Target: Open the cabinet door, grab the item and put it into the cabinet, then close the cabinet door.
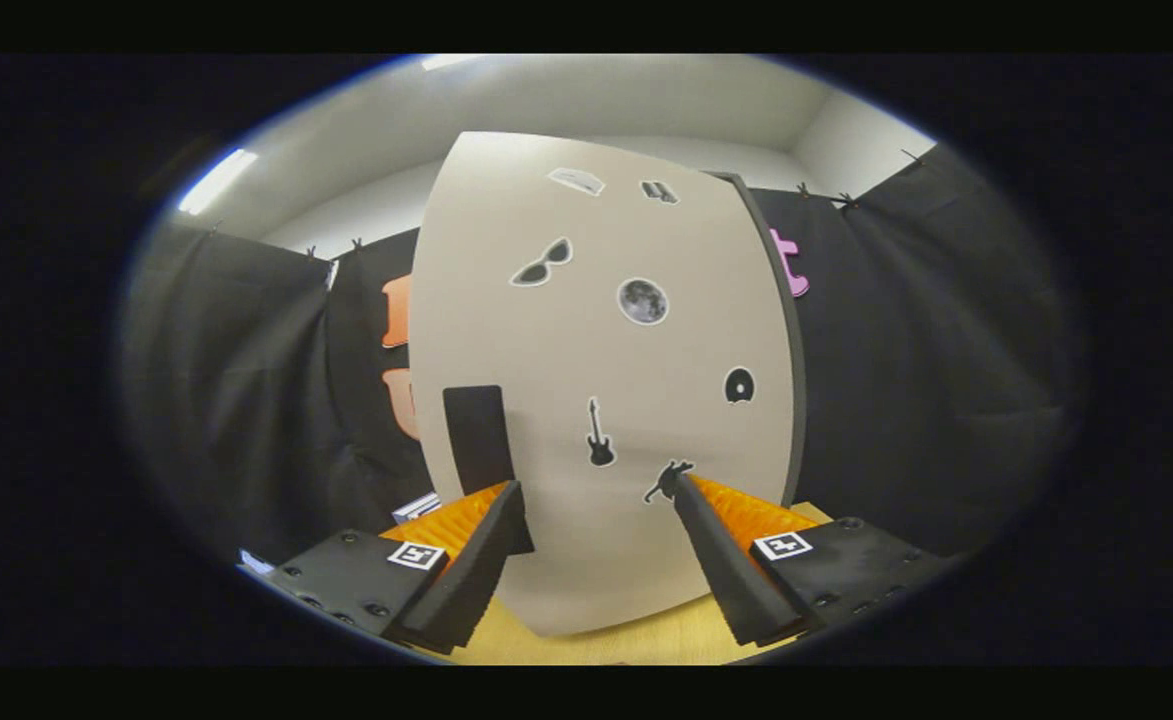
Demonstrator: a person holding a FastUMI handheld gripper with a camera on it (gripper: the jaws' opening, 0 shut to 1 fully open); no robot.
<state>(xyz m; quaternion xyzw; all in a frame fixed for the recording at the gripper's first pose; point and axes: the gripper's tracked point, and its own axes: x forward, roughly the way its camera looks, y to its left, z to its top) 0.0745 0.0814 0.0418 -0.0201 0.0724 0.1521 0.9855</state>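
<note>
Gripper point(598, 492) open, stickered cabinet door point(586, 400) ahead

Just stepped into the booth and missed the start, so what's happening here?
A person is holding a gripper up to a beige cabinet door covered with stickers. Its fingers are open and grip nothing. The door's black handle sits just beyond the left finger. The cabinet stands on a wooden table.

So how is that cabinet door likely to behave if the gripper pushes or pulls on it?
The cabinet door looks like a flat rigid panel, so it would probably swing as one piece rather than flex. Its face looks smooth, so bare contact may slip; the black handle seems the surer hold. The gripper is open, just short of the door, touching nothing.
</note>
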